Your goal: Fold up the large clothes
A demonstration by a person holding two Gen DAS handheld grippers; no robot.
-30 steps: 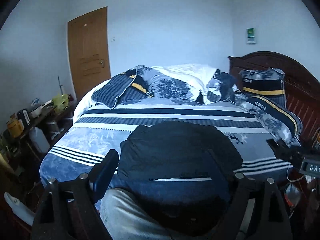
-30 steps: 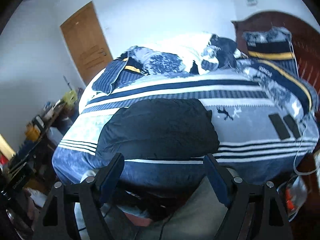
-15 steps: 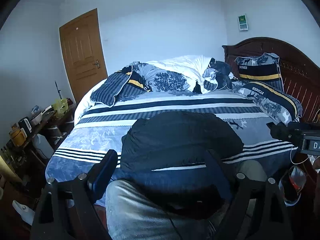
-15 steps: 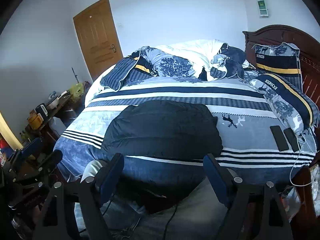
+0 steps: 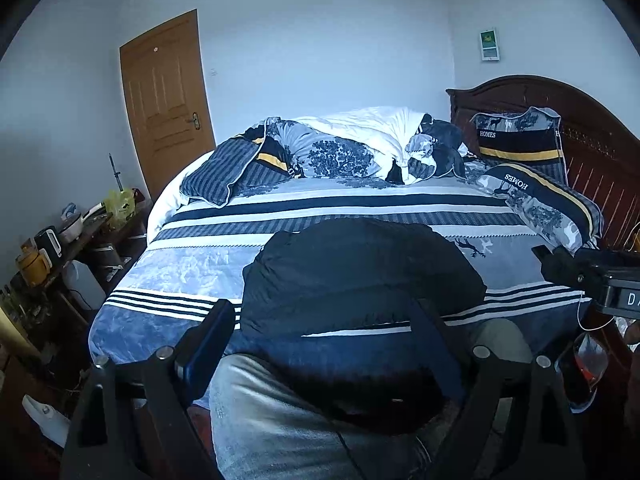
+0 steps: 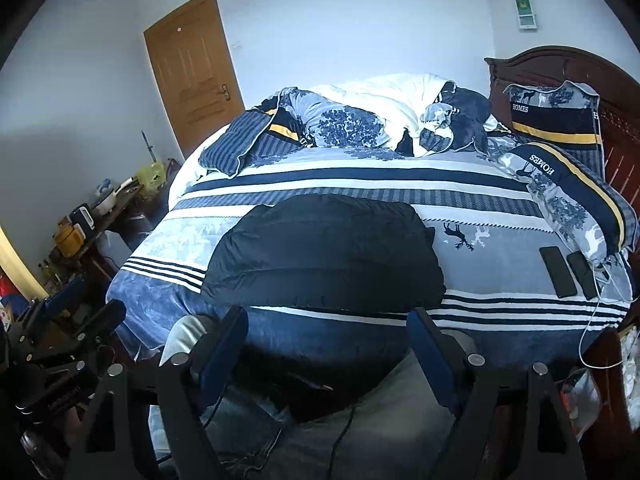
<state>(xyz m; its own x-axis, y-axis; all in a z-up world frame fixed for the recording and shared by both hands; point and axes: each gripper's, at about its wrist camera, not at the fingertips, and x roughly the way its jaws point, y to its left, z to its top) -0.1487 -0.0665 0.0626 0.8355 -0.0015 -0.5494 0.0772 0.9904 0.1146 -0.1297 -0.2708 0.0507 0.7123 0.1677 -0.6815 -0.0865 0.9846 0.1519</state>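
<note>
A black padded jacket [image 5: 360, 276] lies folded into a compact block near the front edge of the bed [image 5: 188, 264]; it also shows in the right wrist view [image 6: 324, 256]. My left gripper [image 5: 320, 344] is open and empty, held back from the bed over the person's knees. My right gripper [image 6: 328, 344] is open and empty, also short of the bed edge. The left gripper shows from the side at the lower left of the right wrist view [image 6: 76, 324]. Neither gripper touches the jacket.
A crumpled duvet [image 5: 352, 148] and pillows [image 5: 536, 196] fill the far and right side of the bed. Two phones [image 6: 568, 266] with a cable lie at the right edge. A cluttered side table [image 5: 64, 236] stands at the left. The person's legs [image 5: 280, 420] are below.
Both grippers have lifted and pulled back slightly, so more of the room and bed shows. The jacket has not moved. Both stay open and empty.
</note>
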